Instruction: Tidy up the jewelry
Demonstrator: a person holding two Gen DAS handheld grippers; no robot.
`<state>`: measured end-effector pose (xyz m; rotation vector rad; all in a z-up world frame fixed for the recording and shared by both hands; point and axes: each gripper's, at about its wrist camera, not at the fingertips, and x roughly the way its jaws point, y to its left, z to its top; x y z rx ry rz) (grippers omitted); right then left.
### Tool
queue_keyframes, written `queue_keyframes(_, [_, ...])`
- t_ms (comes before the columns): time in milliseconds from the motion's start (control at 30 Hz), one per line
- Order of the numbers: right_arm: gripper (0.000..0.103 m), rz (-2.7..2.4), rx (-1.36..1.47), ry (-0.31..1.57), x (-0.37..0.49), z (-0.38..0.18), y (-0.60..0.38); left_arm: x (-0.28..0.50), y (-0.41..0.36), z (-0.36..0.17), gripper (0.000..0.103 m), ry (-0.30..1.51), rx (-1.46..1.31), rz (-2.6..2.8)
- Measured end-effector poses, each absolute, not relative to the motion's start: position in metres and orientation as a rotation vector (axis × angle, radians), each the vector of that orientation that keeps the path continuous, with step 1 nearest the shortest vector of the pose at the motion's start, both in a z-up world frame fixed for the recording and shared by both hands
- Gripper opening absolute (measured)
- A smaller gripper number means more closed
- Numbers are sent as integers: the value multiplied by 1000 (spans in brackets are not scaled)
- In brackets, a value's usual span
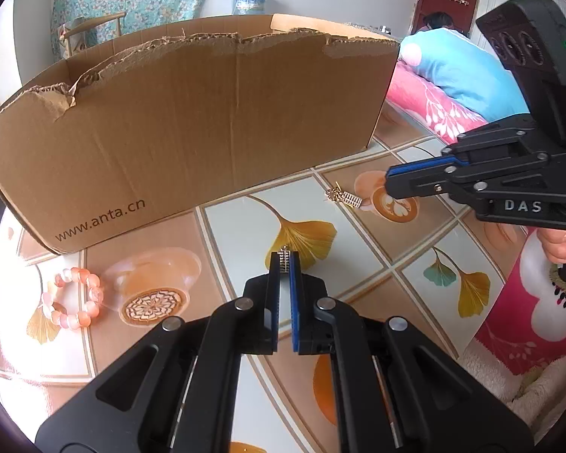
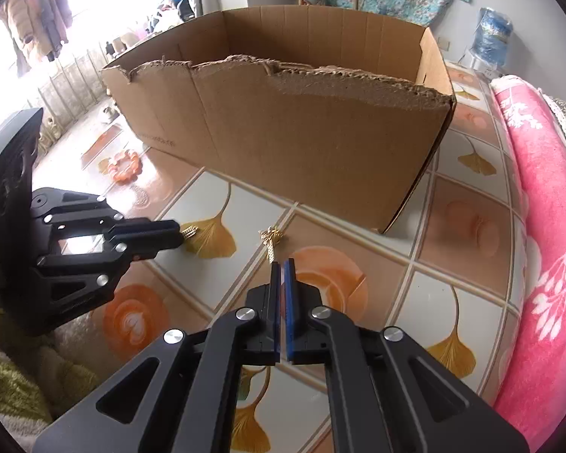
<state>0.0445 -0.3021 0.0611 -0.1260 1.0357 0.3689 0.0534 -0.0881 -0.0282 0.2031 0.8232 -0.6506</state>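
Note:
My left gripper (image 1: 286, 262) is shut on a small gold earring (image 1: 285, 260) and holds it over the patterned tabletop; it also shows in the right wrist view (image 2: 177, 232), with the earring (image 2: 189, 231) sticking out of its tips. My right gripper (image 2: 283, 266) is shut and empty, its tips just short of a second gold earring (image 2: 271, 241) lying on the table. In the left wrist view the right gripper (image 1: 390, 183) sits just right of that earring (image 1: 343, 198). A pink bead bracelet (image 1: 73, 298) lies at the left, also visible in the right wrist view (image 2: 124, 166).
A large torn cardboard box (image 1: 192, 120), open at the top, stands behind the jewelry; it also shows in the right wrist view (image 2: 302, 128). A pink blanket (image 2: 547, 226) and a blue pillow (image 1: 460, 71) lie to the right. A fluffy towel (image 2: 15, 385) lies at the near edge.

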Motion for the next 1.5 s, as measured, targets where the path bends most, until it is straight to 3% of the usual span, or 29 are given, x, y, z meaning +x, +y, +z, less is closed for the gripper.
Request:
queue_keyframes(100, [22, 375, -152, 1024, 50, 55, -295, 53, -89, -29, 4, 823, 208, -648])
queue_keyframes(233, [22, 383, -203, 1032, 59, 44, -283, 54, -93, -29, 4, 825, 215, -643])
queue_keyframes(300, [17, 395, -201, 1025, 60, 44, -281, 54, -94, -29, 4, 826, 218, -643])
queue_keyframes(367, [3, 403, -182, 1035, 61, 45, -282, 54, -95, -30, 4, 826, 218, -644])
queue_keyframes(633, [2, 409, -25, 1025, 48, 54, -307, 53, -95, -31, 4, 828, 219, -649])
queue_keyframes(700, [2, 411, 27, 1020, 44, 58, -314, 52, -95, -30, 8, 833, 218, -655])
queue_keyframes(833, [2, 431, 110, 985, 35, 62, -324, 50, -95, -28, 28, 835, 224, -660])
queue_keyframes(933, [2, 436, 147, 967, 31, 63, -331, 47, -96, -26, 31, 820, 250, -656])
queue_keyframes(1167, [2, 487, 232, 970, 21, 60, -342, 52, -102, -30, 31, 848, 298, -619])
queue_keyframes(1300, [2, 416, 125, 992, 22, 55, -337, 54, -105, -30, 30, 854, 315, -613])
queue_keyframes(1500, [2, 441, 195, 950, 22, 61, -343, 57, -107, -30, 23, 863, 326, -611])
